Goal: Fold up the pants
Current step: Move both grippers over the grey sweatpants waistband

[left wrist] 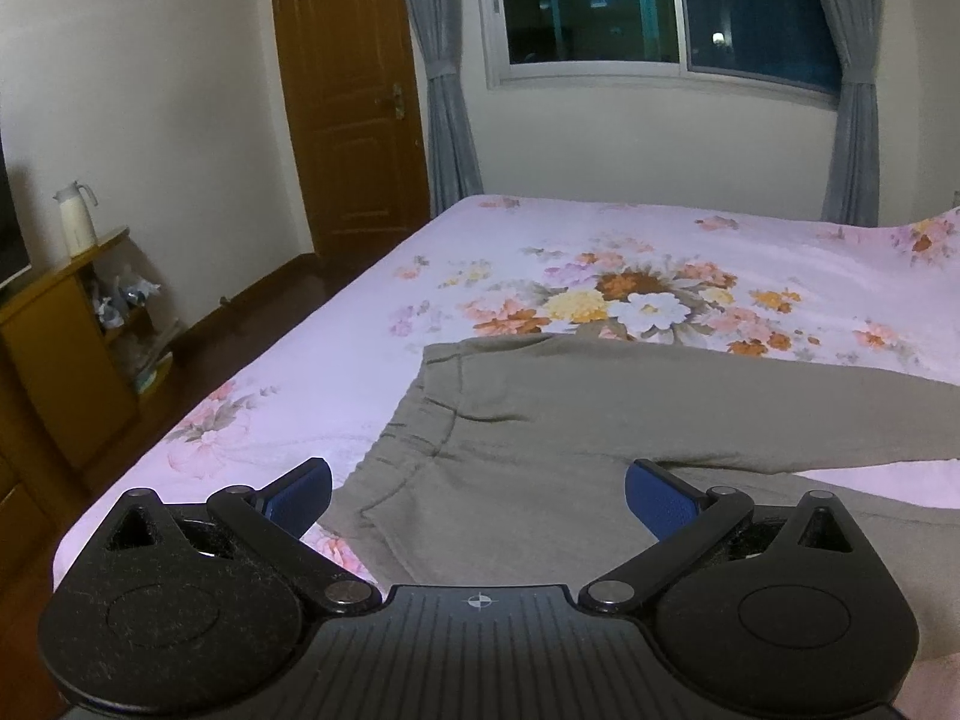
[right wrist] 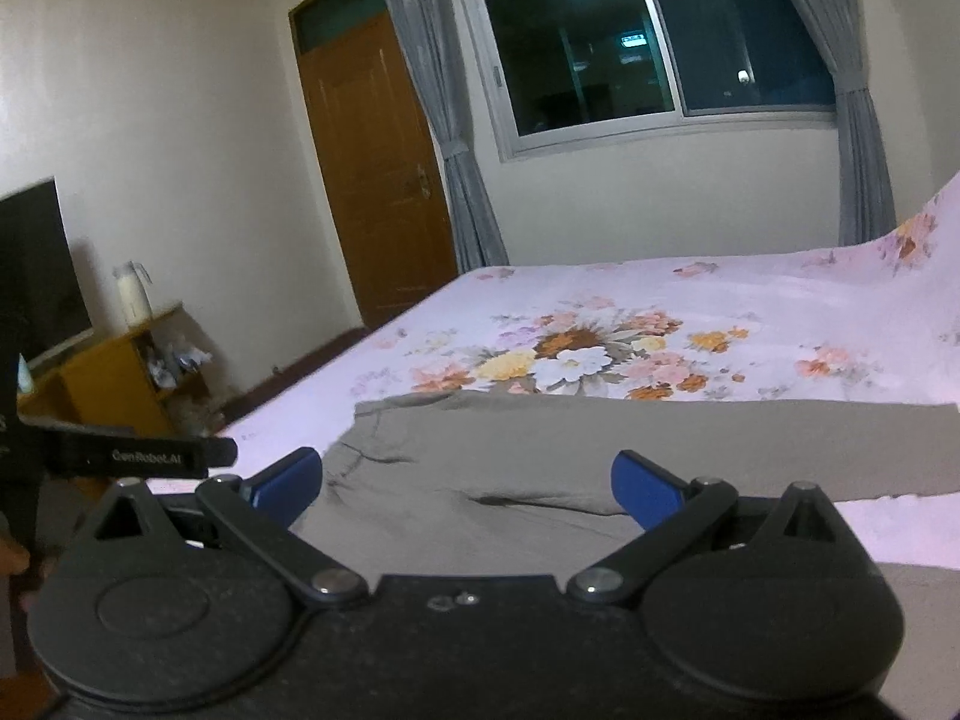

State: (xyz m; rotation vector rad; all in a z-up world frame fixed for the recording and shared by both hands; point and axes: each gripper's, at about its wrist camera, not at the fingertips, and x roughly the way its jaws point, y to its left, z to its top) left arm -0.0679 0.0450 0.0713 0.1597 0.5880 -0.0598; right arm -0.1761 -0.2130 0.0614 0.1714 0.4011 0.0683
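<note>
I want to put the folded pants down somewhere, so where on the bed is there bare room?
Bare sheet lies beyond the pants, across the flower print toward the window, and in a strip between the waistband and the bed edge nearest the door. The near side is crowded: pants fill it under both open grippers.

Matt grey-green cloth pants (left wrist: 540, 420), floral cotton-like bedsheet (left wrist: 600, 240), glossy wooden door (left wrist: 348, 90)

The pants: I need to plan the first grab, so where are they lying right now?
The pants lie flat on the floral bedsheet in both wrist views, waistband toward the door-side edge, legs running right, just ahead of both open grippers.
</note>
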